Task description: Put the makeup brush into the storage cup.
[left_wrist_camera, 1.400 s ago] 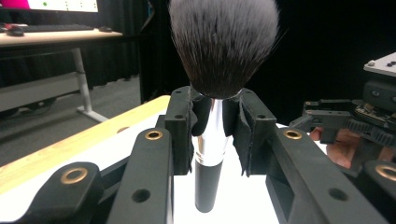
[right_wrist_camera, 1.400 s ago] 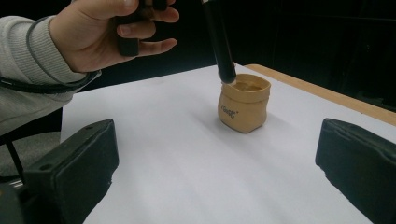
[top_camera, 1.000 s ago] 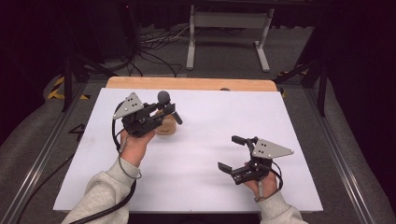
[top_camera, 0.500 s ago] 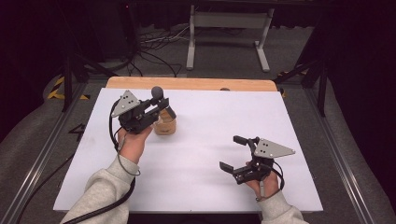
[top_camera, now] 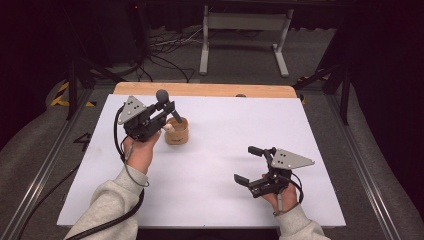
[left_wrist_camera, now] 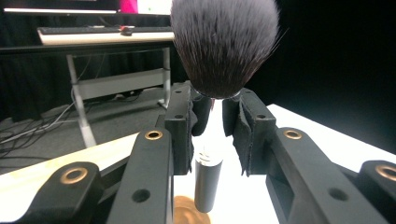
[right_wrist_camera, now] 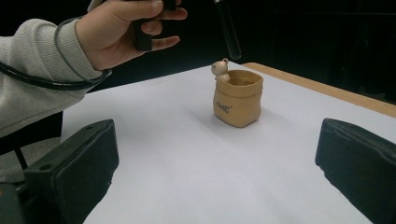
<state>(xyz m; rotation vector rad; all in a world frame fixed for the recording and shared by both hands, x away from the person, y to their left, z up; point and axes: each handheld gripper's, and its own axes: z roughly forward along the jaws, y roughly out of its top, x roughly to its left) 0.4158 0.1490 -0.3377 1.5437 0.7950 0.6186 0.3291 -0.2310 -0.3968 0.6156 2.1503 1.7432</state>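
Brush (top_camera: 166,103) sits pinched in the left hand-held gripper (top_camera: 168,107), fluffy end up, handle slanting down over the little brown cup (top_camera: 176,132) just below it. The right hand-held gripper (top_camera: 248,164) waits open and empty, well apart. The cup (right_wrist_camera: 237,98) has small writing, too tiny to read.

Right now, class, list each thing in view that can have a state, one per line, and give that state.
Makeup brush: held tilted, bristles up, handle end just above the cup's mouth, not inside.
Cup: upright on the white sheet, mouth open.
Left tool: shut on the makeup brush.
Right tool: open, nothing between its jaws, resting low over the table.
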